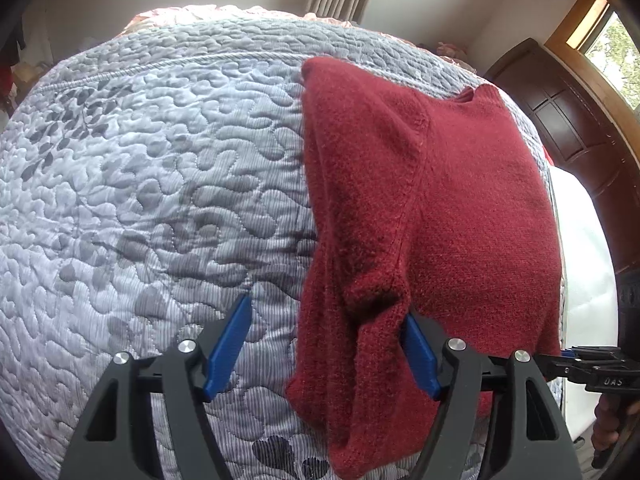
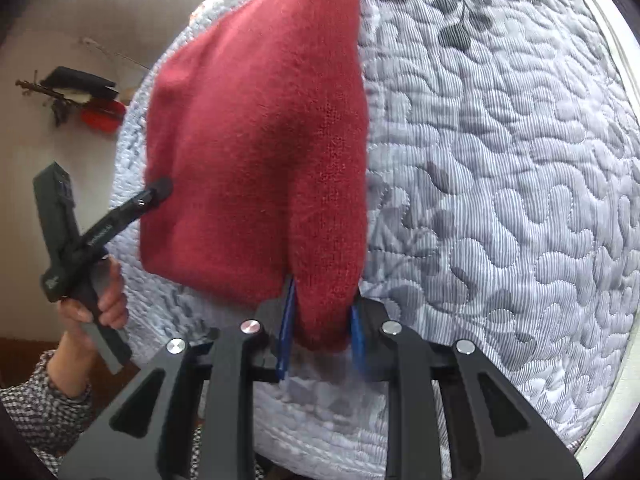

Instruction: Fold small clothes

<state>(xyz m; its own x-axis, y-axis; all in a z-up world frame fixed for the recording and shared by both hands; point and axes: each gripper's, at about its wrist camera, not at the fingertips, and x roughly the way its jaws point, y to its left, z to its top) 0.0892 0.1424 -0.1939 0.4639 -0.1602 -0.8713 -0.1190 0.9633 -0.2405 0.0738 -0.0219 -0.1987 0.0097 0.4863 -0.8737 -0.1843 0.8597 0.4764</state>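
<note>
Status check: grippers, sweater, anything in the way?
Left gripper open, sweater edge between fingers. Right gripper shut on sweater. Sweater part-folded on quilt. Nothing in the way.

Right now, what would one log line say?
left gripper: open, straddling sweater edge | right gripper: shut on sweater | bed quilt: underneath

Red knit sweater point(image 1: 460, 184), part-folded, flat on quilt.

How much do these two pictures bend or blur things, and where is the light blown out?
Left wrist view: fisheye bulges the grey quilted bedspread into a dome; the window is overexposed. Right wrist view: same bulge, dark vignetted corners, soft blur on the red knitted sweater.
</note>
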